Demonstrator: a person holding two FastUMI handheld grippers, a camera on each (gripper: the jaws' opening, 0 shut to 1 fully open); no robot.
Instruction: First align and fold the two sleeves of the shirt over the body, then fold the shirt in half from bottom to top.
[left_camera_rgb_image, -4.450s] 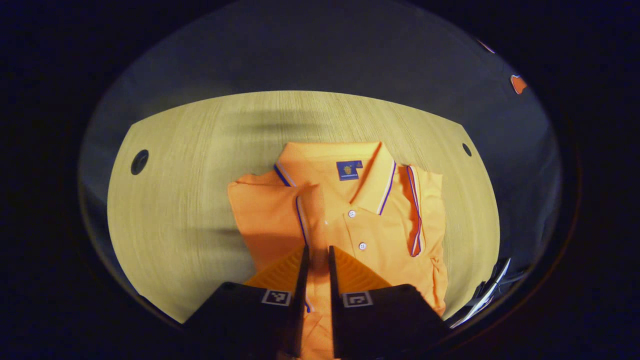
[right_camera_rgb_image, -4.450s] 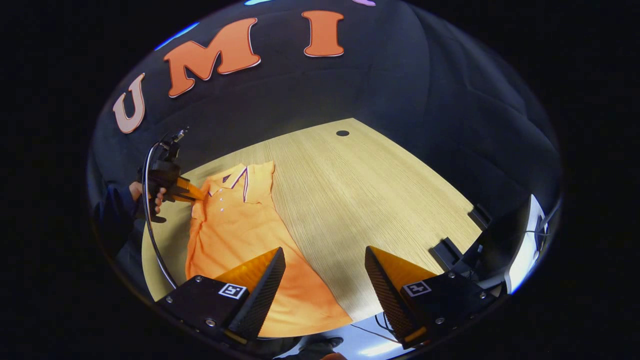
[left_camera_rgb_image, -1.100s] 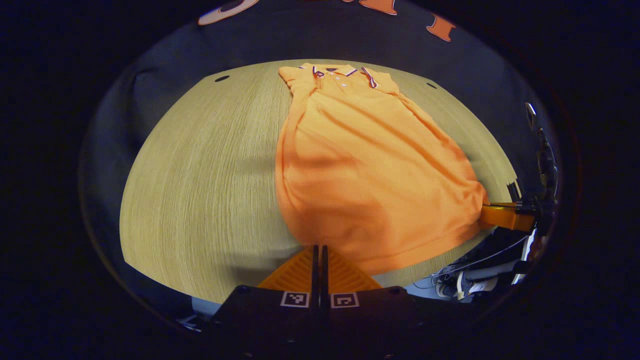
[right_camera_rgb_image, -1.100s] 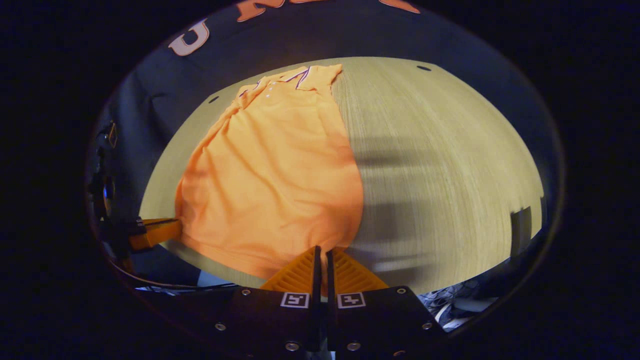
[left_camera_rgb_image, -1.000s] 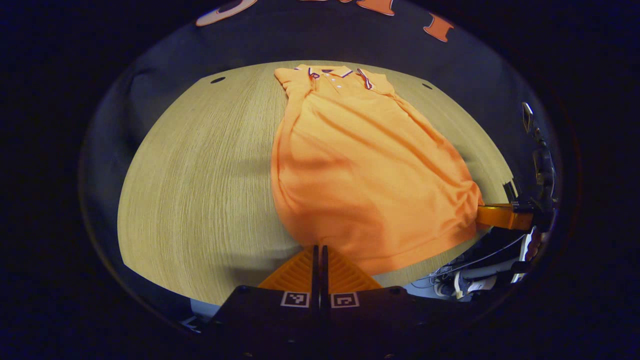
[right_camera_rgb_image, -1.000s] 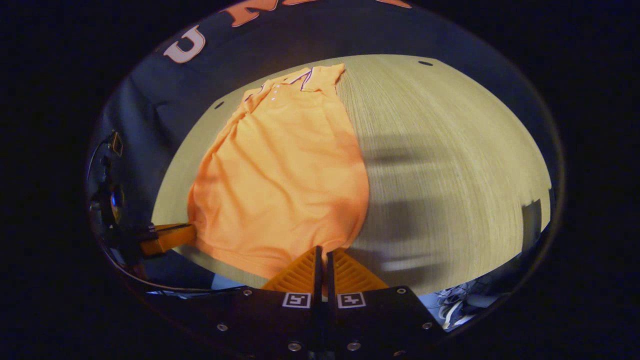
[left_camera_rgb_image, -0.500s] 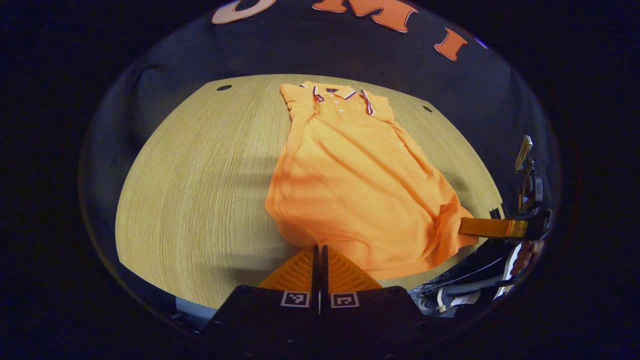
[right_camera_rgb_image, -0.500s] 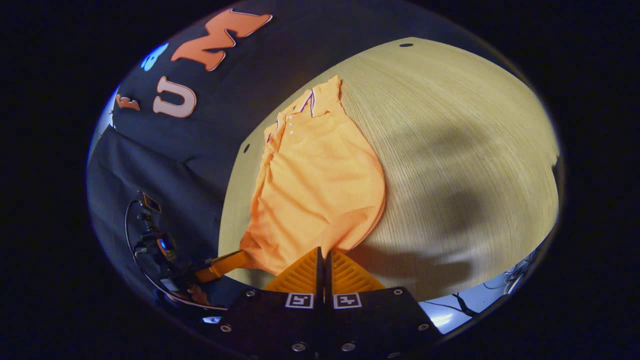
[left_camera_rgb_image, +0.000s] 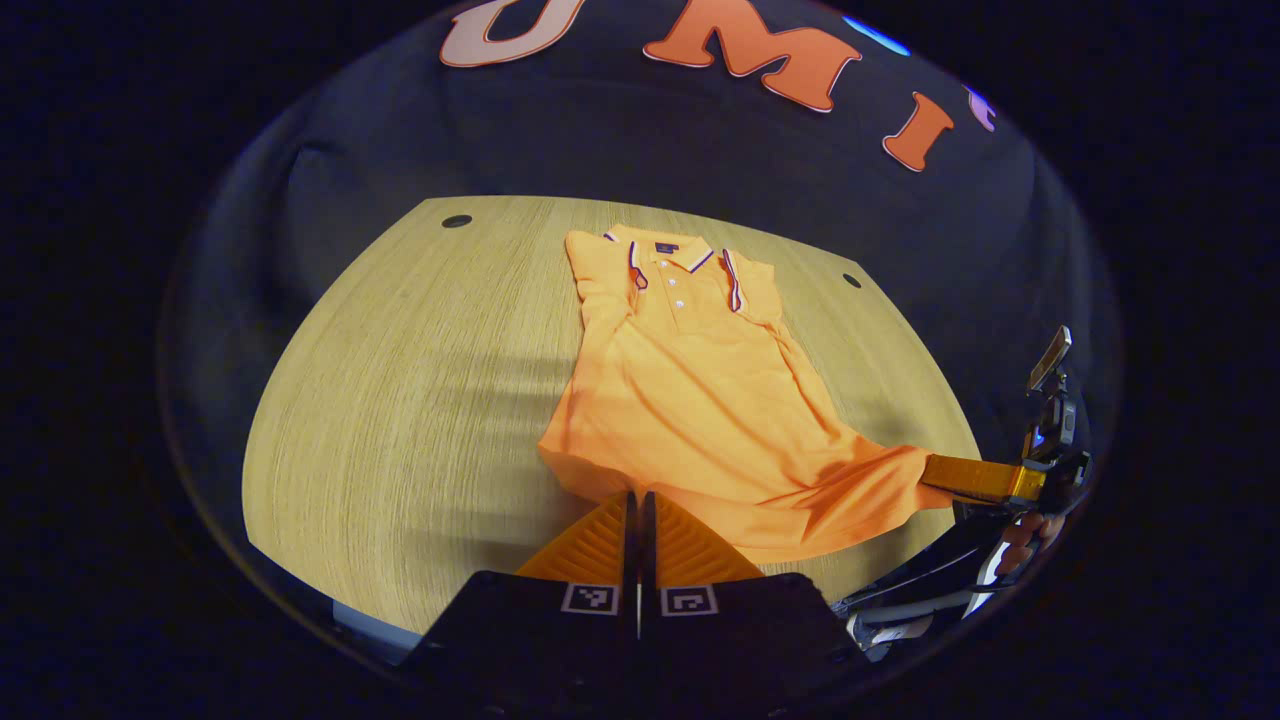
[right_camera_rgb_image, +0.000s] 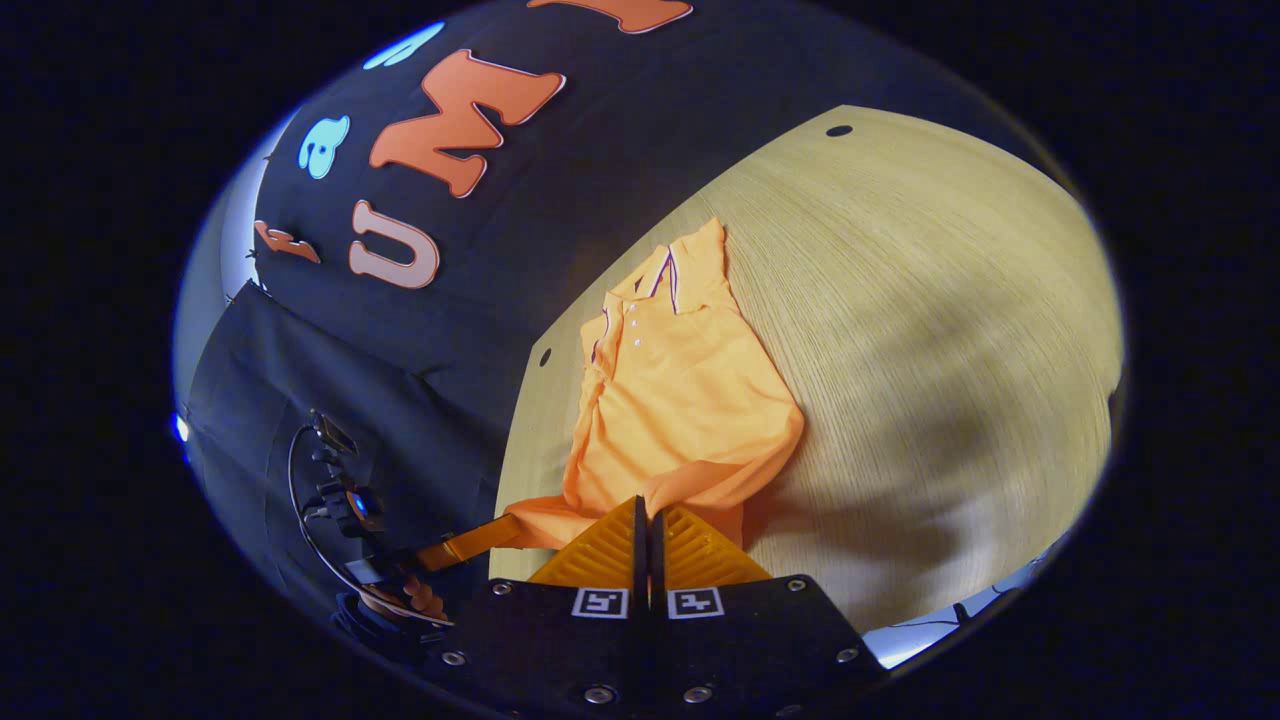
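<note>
The left gripper (left_camera_rgb_image: 637, 497) is pinching one bottom corner of the orange shirt (left_camera_rgb_image: 690, 390), its fingers pressed together on the hem. The right gripper (right_camera_rgb_image: 645, 512) is clamping the other bottom corner in the same way. The shirt is lying collar-up on the wooden table (left_camera_rgb_image: 400, 400), sleeves folded over the body, its hem lifting off the surface. A hand (left_camera_rgb_image: 1025, 528) is gripping the far gripper, though it is dim at the view's edge.
</note>
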